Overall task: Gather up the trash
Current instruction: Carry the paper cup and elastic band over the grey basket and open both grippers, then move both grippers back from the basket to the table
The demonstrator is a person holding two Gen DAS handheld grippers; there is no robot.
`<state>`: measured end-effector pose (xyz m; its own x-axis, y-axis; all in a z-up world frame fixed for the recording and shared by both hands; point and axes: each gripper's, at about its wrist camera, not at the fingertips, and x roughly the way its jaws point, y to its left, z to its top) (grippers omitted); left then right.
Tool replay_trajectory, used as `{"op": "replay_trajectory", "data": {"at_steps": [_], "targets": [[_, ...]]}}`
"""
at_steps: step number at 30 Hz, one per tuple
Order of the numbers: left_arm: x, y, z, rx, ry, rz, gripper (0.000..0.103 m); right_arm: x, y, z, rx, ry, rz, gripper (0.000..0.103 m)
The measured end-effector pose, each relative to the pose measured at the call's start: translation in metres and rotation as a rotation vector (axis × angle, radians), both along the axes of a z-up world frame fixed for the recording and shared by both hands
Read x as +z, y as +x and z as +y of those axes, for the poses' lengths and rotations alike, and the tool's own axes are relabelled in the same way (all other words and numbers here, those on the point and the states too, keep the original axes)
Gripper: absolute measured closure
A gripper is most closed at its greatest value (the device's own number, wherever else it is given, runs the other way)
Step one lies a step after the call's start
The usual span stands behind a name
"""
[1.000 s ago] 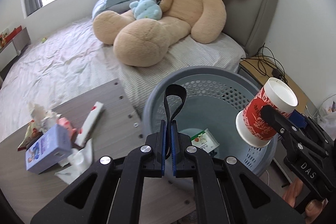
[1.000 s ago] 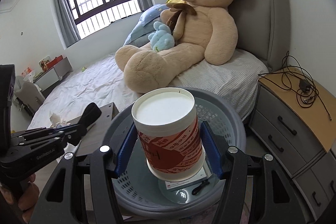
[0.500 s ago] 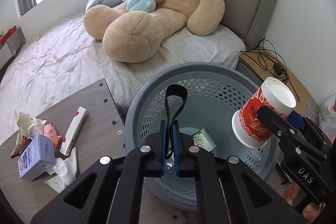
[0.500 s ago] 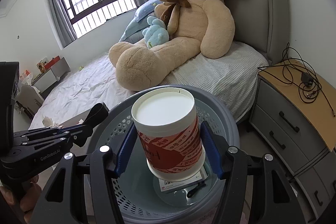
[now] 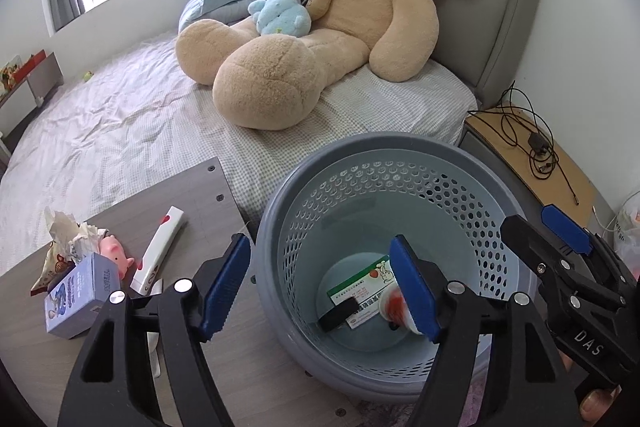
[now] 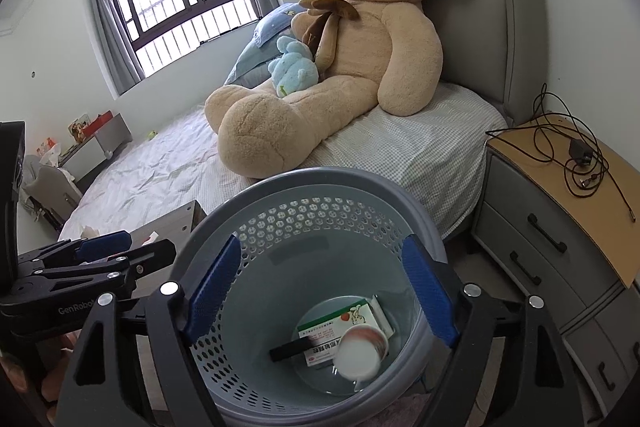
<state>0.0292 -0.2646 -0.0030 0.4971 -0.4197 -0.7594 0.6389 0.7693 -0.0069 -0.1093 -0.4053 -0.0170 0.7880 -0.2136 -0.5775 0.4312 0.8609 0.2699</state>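
Bedside table (image 5: 120,367), lower left, still carries wrappers (image 5: 64,243) and a box (image 5: 80,291); basket (image 5: 400,155) holds the cup (image 6: 360,347). Both tongs, left (image 5: 320,287) and right (image 6: 328,291), have just been opening and stand apart, empty.

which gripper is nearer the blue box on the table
Left. The left gripper hangs open beside the table's edge, with the blue box just past its left finger. The right gripper, also open, sits over the basket, farther from the box.

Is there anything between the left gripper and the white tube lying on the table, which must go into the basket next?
Nothing visible blocks it. The left gripper is open and empty, the white tube lies uncovered on the table, and the basket stands open beside it.
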Motion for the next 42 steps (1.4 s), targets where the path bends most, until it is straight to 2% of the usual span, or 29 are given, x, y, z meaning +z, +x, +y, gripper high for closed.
{"op": "replay_trajectory", "data": {"at_steps": [8, 29, 42], "targets": [[0.001, -0.001, 0.012, 0.034, -0.001, -0.018, 0.021, 0.001, 0.0, 0.009, 0.013, 0.001, 0.01, 0.024], [0.0, -0.006, 0.063, 0.108, -0.027, -0.007, 0.016, 0.002, 0.007, 0.051, 0.078, -0.019, 0.033, 0.024], [-0.005, 0.01, 0.129, 0.227, -0.042, 0.008, 0.016, 0.004, 0.03, 0.098, 0.171, -0.042, 0.055, 0.024]]}}
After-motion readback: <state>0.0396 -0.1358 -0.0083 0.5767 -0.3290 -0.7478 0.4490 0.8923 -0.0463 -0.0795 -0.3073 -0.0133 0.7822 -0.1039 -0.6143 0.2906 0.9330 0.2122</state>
